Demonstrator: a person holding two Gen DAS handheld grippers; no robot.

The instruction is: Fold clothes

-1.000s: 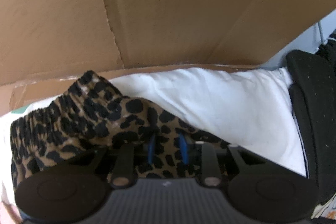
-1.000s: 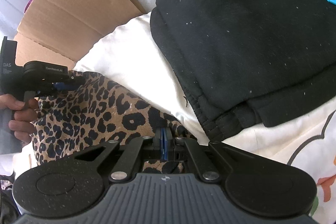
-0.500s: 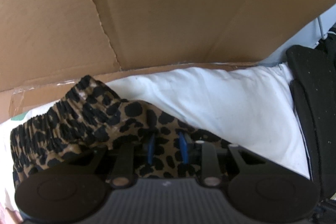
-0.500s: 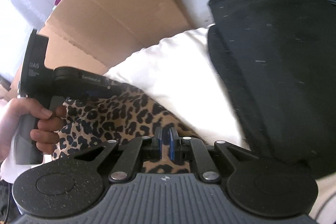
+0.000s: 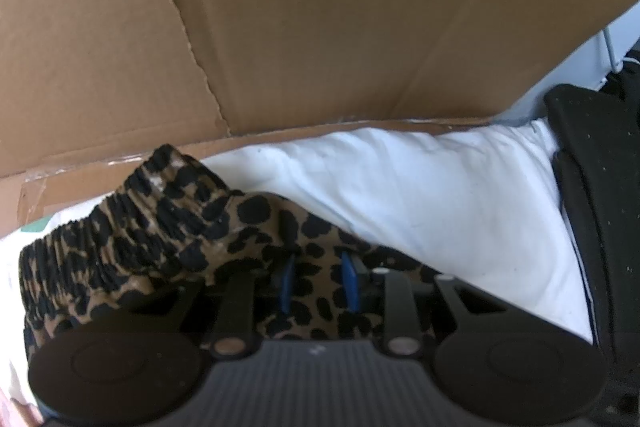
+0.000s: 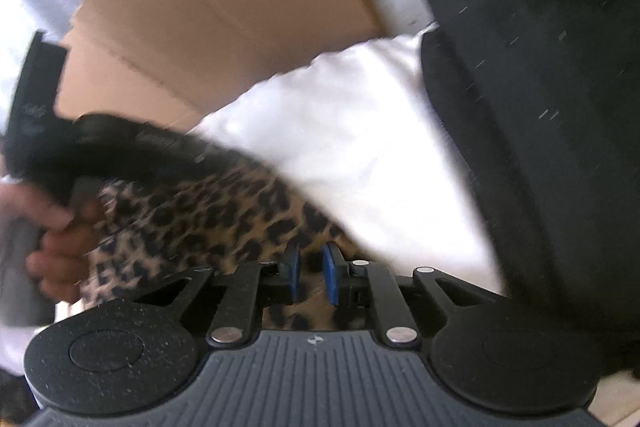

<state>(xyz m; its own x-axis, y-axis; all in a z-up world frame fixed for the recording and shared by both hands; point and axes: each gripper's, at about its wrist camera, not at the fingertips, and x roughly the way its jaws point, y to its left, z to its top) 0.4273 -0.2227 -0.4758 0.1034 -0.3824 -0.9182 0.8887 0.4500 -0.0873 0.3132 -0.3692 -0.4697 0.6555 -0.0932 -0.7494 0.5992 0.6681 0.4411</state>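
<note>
Opening right tongs (image 6: 311,273) over leopard garment (image 6: 208,215); cardboard (image 5: 320,27) close behind

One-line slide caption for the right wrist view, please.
Right gripper, jaws opening over leopard-print garment on white bedding; left gripper alongside.

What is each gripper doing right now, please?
Left gripper: jaws apart, leopard-print garment between them; whether gripped cannot be told.
Right gripper: jaws opening, the garment between them.
</note>
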